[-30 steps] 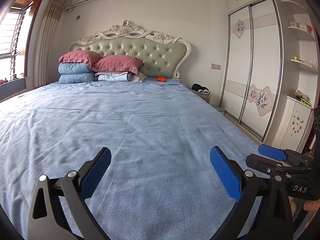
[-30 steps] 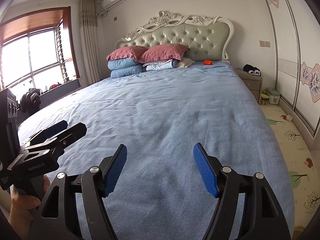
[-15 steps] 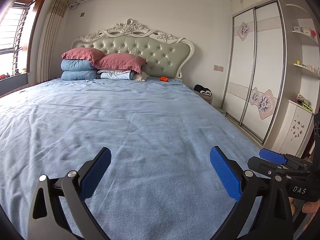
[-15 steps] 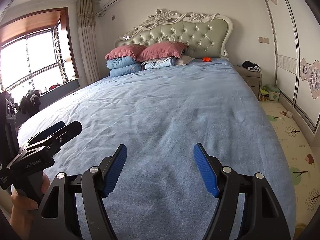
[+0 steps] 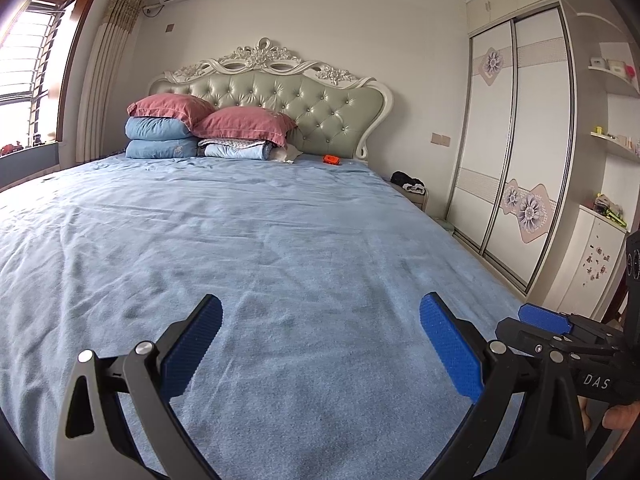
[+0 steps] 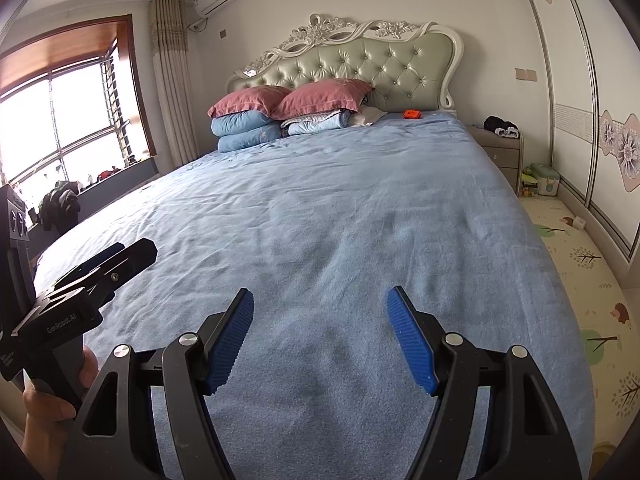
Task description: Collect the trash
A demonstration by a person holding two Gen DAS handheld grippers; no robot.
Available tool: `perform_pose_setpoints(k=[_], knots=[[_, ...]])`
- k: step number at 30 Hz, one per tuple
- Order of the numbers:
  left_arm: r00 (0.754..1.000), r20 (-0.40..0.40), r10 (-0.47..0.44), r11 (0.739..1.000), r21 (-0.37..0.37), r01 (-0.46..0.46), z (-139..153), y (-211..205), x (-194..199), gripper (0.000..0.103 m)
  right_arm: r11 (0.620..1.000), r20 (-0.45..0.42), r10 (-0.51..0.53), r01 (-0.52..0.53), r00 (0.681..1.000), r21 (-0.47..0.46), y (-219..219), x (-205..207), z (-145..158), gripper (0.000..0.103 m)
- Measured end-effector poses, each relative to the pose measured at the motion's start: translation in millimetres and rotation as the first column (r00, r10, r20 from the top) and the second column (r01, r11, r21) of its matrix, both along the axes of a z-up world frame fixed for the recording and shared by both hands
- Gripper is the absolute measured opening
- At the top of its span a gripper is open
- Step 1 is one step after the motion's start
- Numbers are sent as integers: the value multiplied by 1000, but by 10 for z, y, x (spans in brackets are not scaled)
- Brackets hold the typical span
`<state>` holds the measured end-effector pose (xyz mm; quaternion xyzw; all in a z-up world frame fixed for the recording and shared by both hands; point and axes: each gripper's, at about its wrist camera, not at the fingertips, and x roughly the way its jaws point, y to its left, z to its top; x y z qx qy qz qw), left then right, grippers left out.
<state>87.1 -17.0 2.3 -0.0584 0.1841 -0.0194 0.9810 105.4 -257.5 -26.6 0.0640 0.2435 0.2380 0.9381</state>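
A small orange item (image 5: 331, 159) lies on the blue bedspread (image 5: 240, 240) at the far end, near the headboard; it also shows in the right wrist view (image 6: 411, 114). A crumpled white piece (image 5: 289, 155) lies beside the pillows, also in the right wrist view (image 6: 370, 115). My left gripper (image 5: 320, 328) is open and empty above the foot of the bed. My right gripper (image 6: 320, 320) is open and empty beside it, to its right. Both are far from the orange item.
Pink and blue pillows (image 5: 192, 128) are stacked at the headboard (image 5: 280, 96). A nightstand (image 6: 500, 148) with dark clothes stands right of the bed. A wardrobe (image 5: 512, 140) lines the right wall. A patterned floor mat (image 6: 580, 280) holds a green box (image 6: 544, 178).
Both grippers have tilted slightly and moved a little; the view of the room has shifted left. Jaws stay open and empty.
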Motion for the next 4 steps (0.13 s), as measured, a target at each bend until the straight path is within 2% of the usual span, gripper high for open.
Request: perform_pose_setpoints(k=[4], knots=[[1000,-10,-4,1000,-2,4,-12,6,26,99,1000,-1,0,0,1000,-2,-2,0,-4,68]])
